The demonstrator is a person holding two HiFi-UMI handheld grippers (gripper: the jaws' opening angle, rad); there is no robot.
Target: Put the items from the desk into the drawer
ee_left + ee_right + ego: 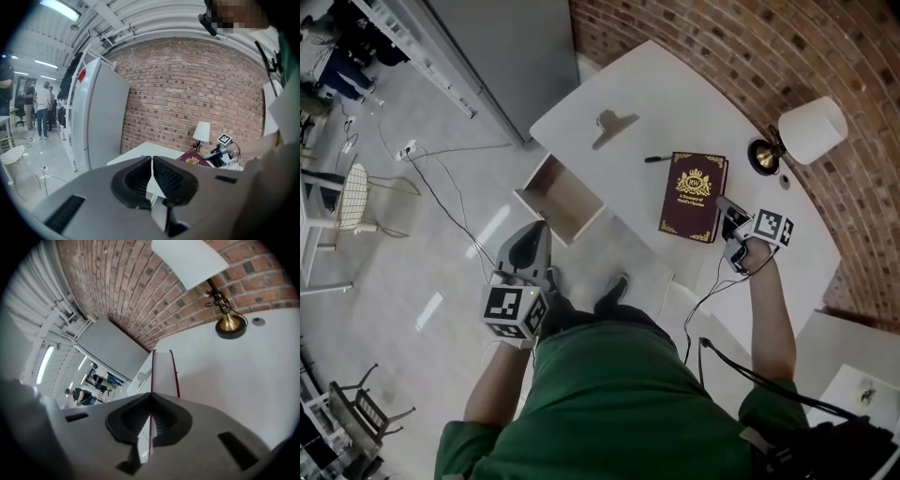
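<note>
A maroon book [692, 197] with a gold crest lies on the white desk [666, 103]. My right gripper [727, 211] is at the book's right edge, shut on its cover. In the right gripper view the red cover runs between the jaws [151, 401], with the white page block [164, 373] beyond them. A black pen [656, 158] lies left of the book, and a binder clip [614, 122] sits farther back. The drawer [561, 199] stands pulled open at the desk's front left. My left gripper [536, 234] hangs shut and empty just in front of the drawer, over the floor.
A lamp with a white shade [811, 129] and brass base [763, 156] stands right of the book, against the brick wall [722, 47]. A small round disc [785, 183] lies by the base. A grey cabinet [502, 47] stands left of the desk. Cables cross the floor [441, 197].
</note>
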